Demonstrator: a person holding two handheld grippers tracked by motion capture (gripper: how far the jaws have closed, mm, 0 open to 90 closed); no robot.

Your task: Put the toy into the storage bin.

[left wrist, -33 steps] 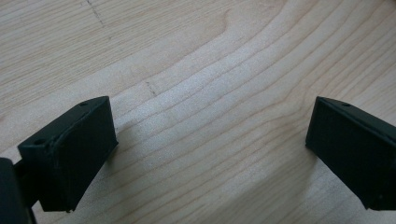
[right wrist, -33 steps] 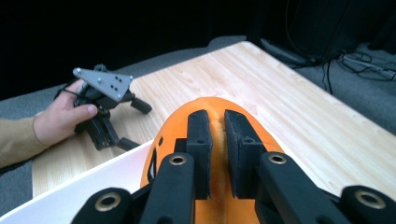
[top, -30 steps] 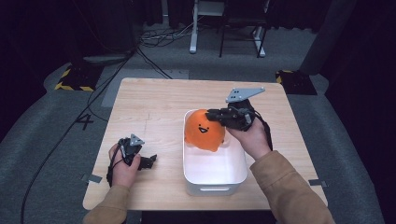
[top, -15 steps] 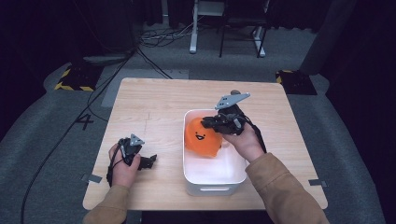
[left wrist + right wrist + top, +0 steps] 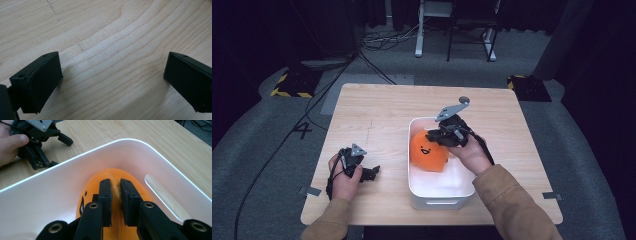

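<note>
An orange plush toy (image 5: 428, 151) with a smiling face sits inside the white bin (image 5: 441, 192) on the wooden table. My right gripper (image 5: 435, 136) is shut on the top of the plush toy (image 5: 110, 182), its jaws pinching a fold of the orange fabric inside the bin (image 5: 62, 172). My left gripper (image 5: 373, 173) rests low on the table at the left of the bin, held in a hand. Its jaws stand wide apart over bare wood (image 5: 112, 65) with nothing between them. The left gripper (image 5: 60, 150) also shows beyond the bin wall in the right gripper view.
The wooden table (image 5: 377, 115) stands on grey floor with cables (image 5: 337, 75) trailing off at the left. Chair or stand legs (image 5: 452, 40) are behind the table. Yellow-black hazard blocks (image 5: 289, 85) lie on the floor at both far corners.
My right gripper has carried the plush toy down from above the bin's far rim into the bin. The left gripper has stayed in place.
</note>
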